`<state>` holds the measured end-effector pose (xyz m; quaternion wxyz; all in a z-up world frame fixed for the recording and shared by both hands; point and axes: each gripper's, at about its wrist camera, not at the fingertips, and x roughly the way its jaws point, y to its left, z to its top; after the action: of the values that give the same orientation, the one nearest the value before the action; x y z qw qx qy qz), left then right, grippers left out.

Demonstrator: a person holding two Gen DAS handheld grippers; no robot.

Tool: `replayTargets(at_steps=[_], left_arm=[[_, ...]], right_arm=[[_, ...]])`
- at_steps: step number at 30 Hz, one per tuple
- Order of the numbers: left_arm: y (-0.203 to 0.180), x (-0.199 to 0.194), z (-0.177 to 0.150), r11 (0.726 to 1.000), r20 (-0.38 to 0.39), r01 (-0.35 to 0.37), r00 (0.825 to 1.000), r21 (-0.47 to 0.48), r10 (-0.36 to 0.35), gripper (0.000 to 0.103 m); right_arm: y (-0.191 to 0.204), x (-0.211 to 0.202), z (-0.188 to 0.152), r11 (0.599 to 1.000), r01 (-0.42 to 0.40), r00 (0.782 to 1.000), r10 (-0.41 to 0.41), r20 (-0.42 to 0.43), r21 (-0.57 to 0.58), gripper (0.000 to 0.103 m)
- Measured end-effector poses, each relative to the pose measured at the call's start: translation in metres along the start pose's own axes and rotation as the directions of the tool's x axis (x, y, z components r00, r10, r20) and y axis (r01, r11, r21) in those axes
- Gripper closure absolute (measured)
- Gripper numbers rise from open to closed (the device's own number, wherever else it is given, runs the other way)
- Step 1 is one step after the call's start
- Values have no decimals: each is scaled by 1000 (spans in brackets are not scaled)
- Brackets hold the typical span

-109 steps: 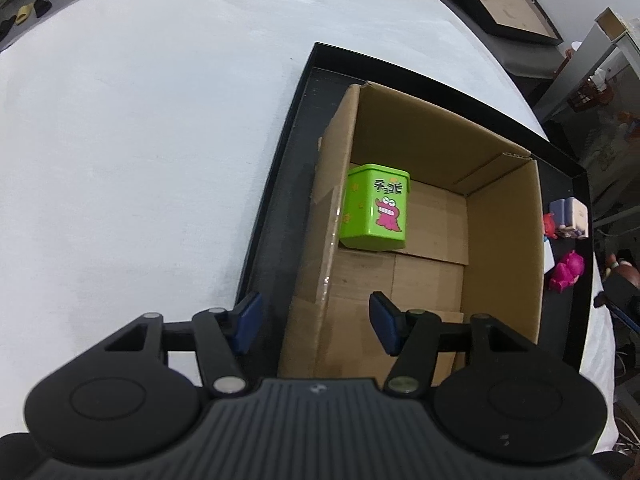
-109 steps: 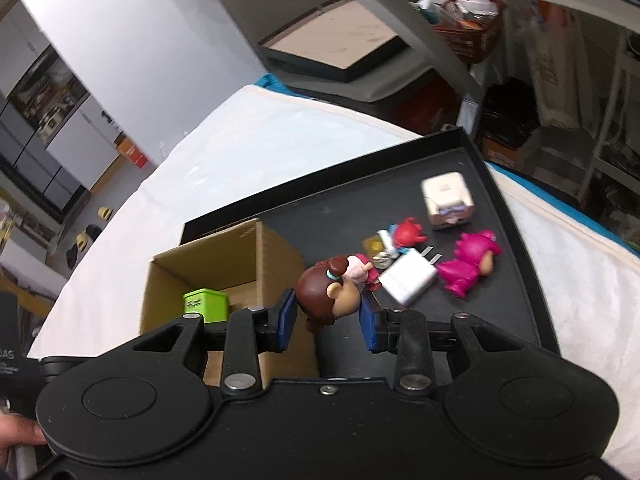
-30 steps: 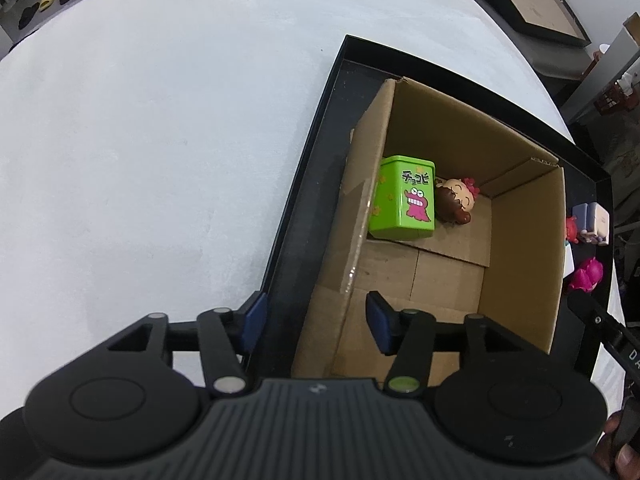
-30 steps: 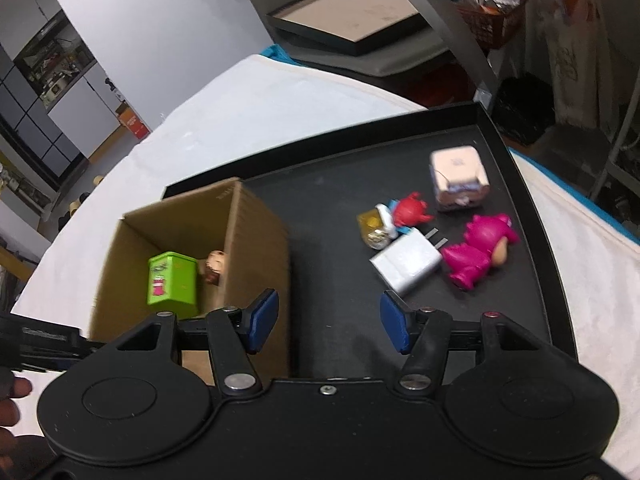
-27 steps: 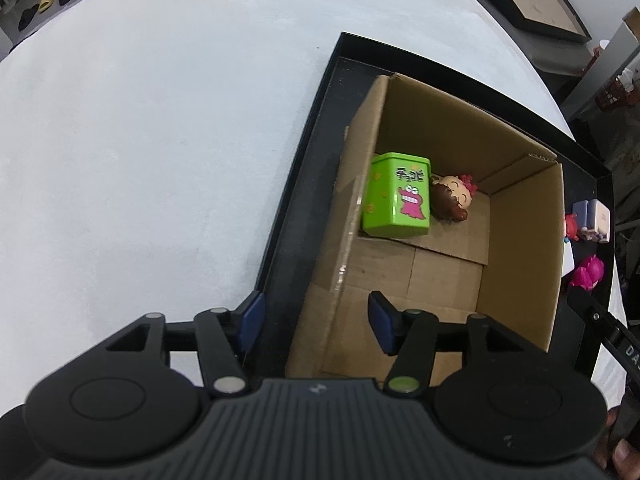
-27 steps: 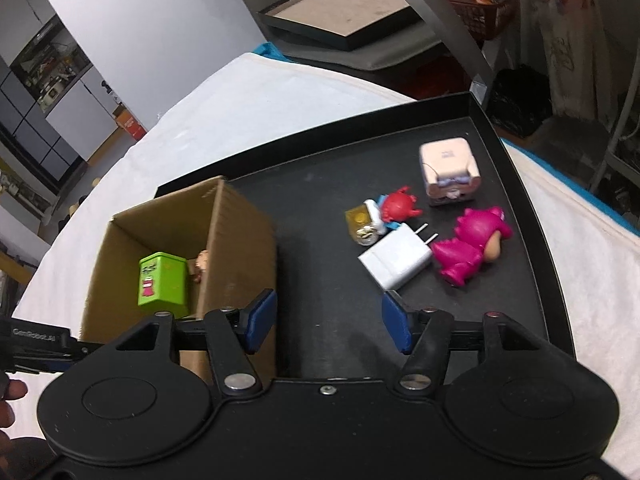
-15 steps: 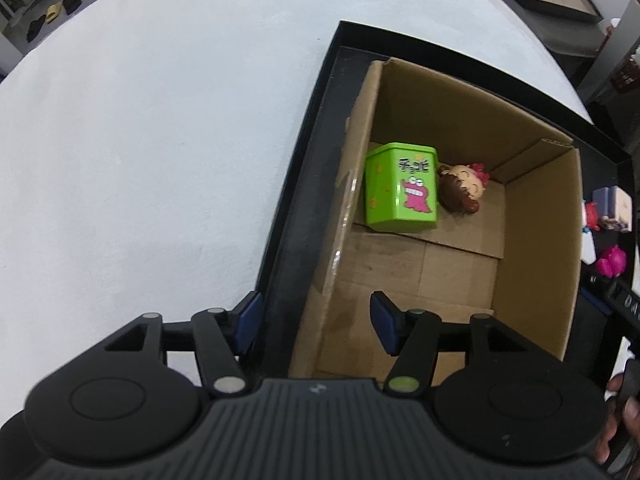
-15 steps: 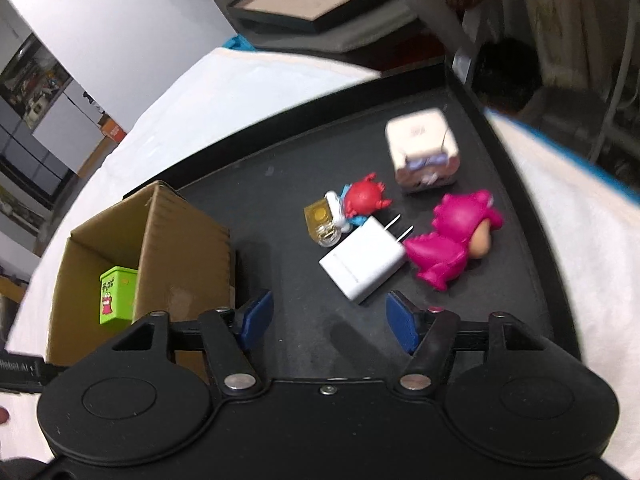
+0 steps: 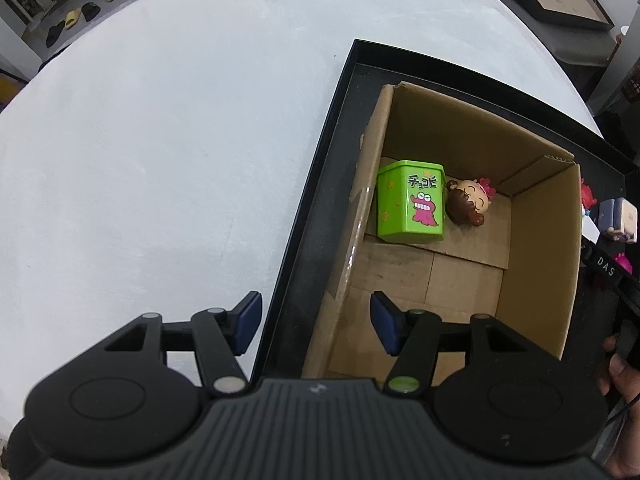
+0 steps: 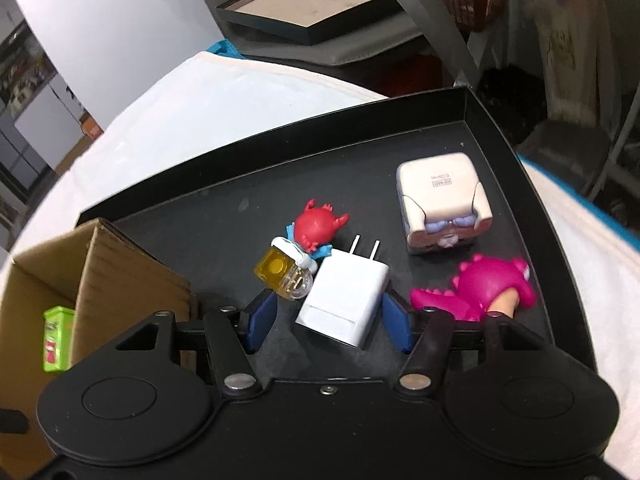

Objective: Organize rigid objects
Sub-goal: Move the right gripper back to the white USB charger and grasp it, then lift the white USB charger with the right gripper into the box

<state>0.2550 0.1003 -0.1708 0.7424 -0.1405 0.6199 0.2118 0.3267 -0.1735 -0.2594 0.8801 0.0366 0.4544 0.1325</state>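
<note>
A cardboard box (image 9: 532, 248) stands on a black tray (image 9: 320, 184) and holds a green tin (image 9: 408, 204) and a brown-haired doll figure (image 9: 468, 204). My left gripper (image 9: 316, 322) is open and empty, straddling the box's near left wall. In the right wrist view my right gripper (image 10: 328, 320) is open, its fingers on either side of a white plug charger (image 10: 344, 300) lying on the tray (image 10: 224, 204). Around it lie a red crab figure (image 10: 316, 228), a yellow block (image 10: 280, 272), a pink dinosaur (image 10: 480, 284) and a cream cube toy (image 10: 440, 196).
The tray sits on a white cloth-covered table (image 9: 160, 140). The box (image 10: 120, 280) stands left of the right gripper. A framed board (image 10: 320, 12) and shelving are beyond the table. A hand (image 9: 616, 368) shows at the right edge of the left wrist view.
My right gripper let the doll go in the box, then swung right and down to the loose items; the charger now lies between its open fingers. The left gripper stayed at the box wall.
</note>
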Motion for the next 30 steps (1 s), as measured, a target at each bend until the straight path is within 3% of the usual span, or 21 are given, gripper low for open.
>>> replayTargets(at_steps=[2, 9, 13, 25, 30], left_arm=[[-1, -1, -1, 1000, 0, -2, 1000, 1, 2, 45], [1, -7, -4, 1000, 10, -10, 1000, 0, 10, 45], [3, -12, -4, 1000, 25, 7, 1000, -1, -7, 45], [17, -7, -10, 998, 11, 60, 998, -21, -60, 45], [21, -8, -7, 991, 9, 121, 993, -58, -121, 45]], right_arm=[[-1, -1, 1, 1000, 3, 1000, -3, -4, -9, 60], [-6, -8, -5, 1000, 1, 999, 0, -49, 26, 63], [-16, -14, -5, 983, -105, 989, 119, -90, 152, 64], [-13, -53, -3, 985, -117, 991, 124, -52, 128, 65], [-6, -68, -7, 985, -132, 989, 138, -45, 112, 65]])
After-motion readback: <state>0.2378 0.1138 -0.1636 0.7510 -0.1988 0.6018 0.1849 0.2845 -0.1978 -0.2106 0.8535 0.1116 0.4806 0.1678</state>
